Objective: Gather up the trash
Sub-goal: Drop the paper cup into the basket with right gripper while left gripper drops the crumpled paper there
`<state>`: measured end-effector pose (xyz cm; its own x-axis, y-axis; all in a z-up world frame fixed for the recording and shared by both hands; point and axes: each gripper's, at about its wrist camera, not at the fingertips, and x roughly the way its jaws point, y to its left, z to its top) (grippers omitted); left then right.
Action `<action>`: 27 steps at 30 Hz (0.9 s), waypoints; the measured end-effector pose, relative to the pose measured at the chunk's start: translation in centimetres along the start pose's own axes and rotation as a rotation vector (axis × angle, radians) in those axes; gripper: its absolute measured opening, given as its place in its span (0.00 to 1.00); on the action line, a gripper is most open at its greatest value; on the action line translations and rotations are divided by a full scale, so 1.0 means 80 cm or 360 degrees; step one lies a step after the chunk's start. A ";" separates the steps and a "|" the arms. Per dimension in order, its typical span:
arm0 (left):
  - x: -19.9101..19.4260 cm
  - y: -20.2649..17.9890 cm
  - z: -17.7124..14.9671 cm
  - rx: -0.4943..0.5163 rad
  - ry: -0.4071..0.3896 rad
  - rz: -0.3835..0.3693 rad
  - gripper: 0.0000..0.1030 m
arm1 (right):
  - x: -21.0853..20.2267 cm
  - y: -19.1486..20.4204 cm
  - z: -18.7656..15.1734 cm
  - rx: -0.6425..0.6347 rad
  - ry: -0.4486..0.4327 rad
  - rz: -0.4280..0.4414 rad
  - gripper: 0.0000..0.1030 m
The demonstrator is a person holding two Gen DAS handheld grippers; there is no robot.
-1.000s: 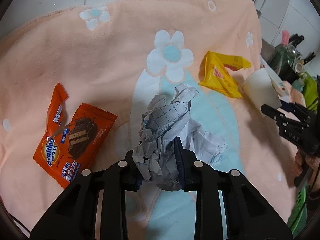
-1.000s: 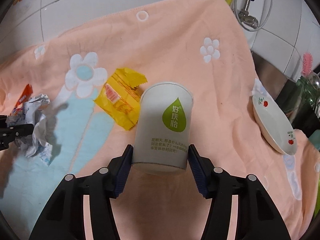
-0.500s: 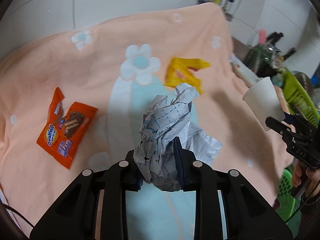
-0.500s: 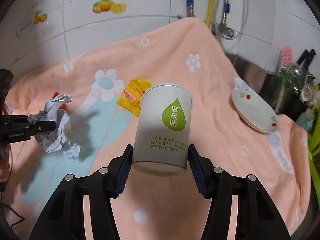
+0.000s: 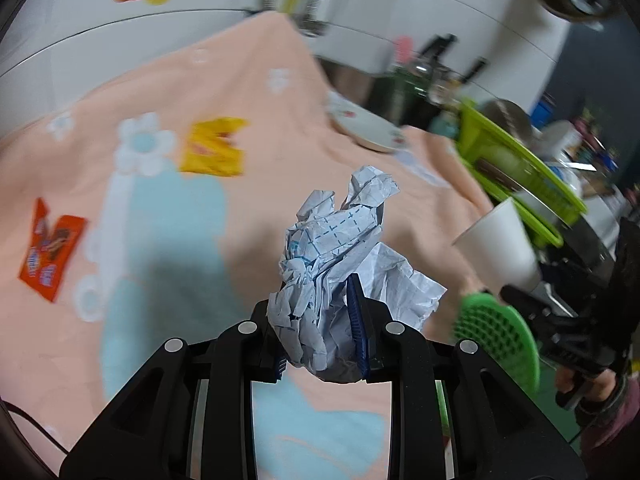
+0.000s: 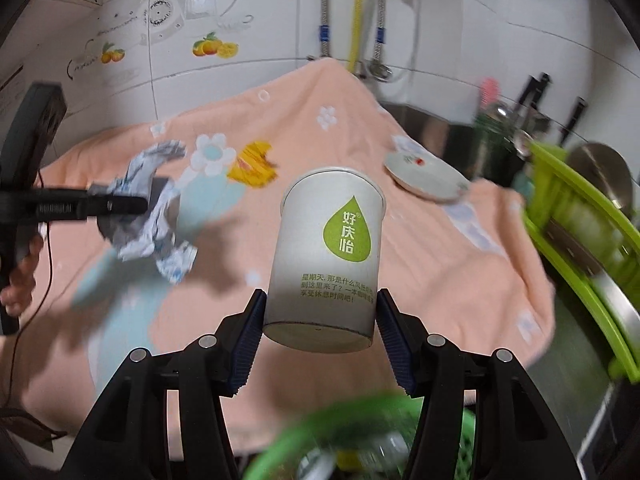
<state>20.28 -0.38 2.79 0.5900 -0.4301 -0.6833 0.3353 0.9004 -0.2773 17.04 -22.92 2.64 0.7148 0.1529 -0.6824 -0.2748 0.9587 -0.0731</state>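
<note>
Item one: my left gripper (image 5: 322,334) had its fingers closed on a crumpled paper ball (image 5: 340,276), white with blue dashed grid, lifted clear of the peach towel (image 5: 248,80) for carrying to the green basket (image 6: 360,436). Item two: my right gripper (image 6: 320,340) clamped a white paper cup (image 6: 328,256), green-drop logo, just above that basket; orange wrapper (image 5: 50,250) and yellow wrapper (image 5: 214,152) lay uncollected.

Peach floral cloth (image 6: 420,248) spreads ahead of the jaws; plate w/ red motif (image 6: 424,174) ahead-right on it; lime dish rack (image 6: 576,216) far right; tiled wall w/ fruit decals (image 6: 216,46) beyond.
</note>
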 end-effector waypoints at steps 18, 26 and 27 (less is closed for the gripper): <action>0.051 -0.158 -0.070 0.0249 0.0199 -0.0332 0.24 | -0.093 -0.076 -0.150 0.0339 0.0106 -0.0299 0.52; 0.068 -0.196 -0.095 0.0329 0.0273 -0.0375 0.25 | -0.106 -0.091 -0.177 0.0392 0.0113 -0.0350 0.52; 0.070 -0.200 -0.098 0.0337 0.0282 -0.0373 0.25 | -0.107 -0.091 -0.178 0.0396 0.0111 -0.0348 0.52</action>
<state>12.45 -16.65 -1.93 0.3486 -0.5886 -0.7294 0.6022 0.7370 -0.3068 3.74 -34.65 -1.31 0.6917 -0.0711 -0.7187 0.0515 0.9975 -0.0491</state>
